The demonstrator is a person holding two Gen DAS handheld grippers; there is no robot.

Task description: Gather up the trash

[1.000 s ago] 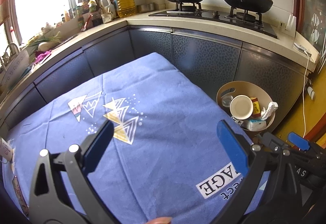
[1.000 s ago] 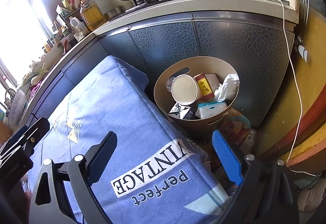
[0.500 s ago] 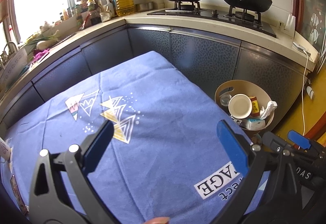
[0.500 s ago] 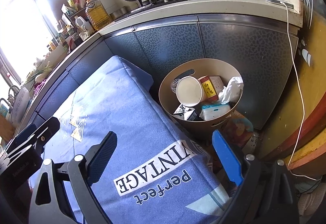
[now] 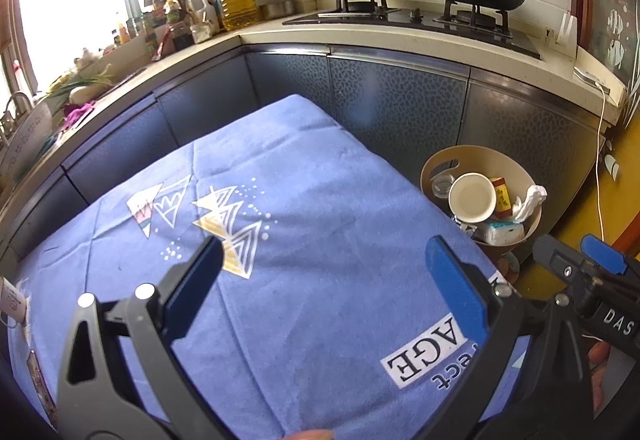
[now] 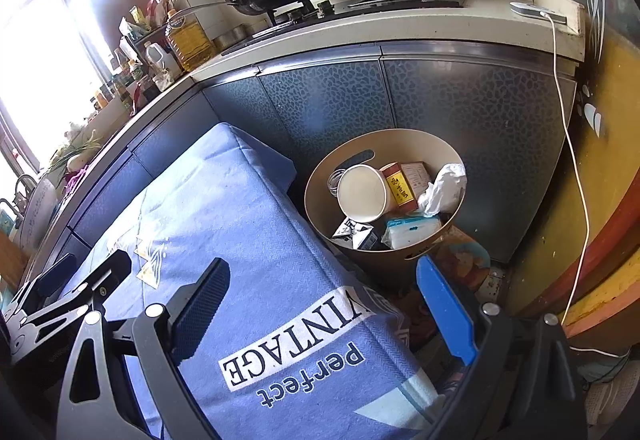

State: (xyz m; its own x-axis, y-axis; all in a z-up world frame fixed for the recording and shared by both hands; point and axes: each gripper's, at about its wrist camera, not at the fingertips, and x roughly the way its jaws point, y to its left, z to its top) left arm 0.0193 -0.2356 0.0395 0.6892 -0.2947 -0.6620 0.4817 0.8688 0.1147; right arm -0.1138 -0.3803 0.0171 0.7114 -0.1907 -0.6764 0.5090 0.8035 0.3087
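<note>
Left wrist view: the left gripper [image 5: 324,272] is held with jaws apart and empty above the blue cloth [image 5: 304,200], nothing being left there to lift — the trash sits in the tan bin [image 5: 436,160], ahead to its right.

Right wrist view: the right gripper [image 6: 324,304] is likewise spread and empty; the bin [image 6: 408,138] is seen slightly farther ahead than before.
</note>
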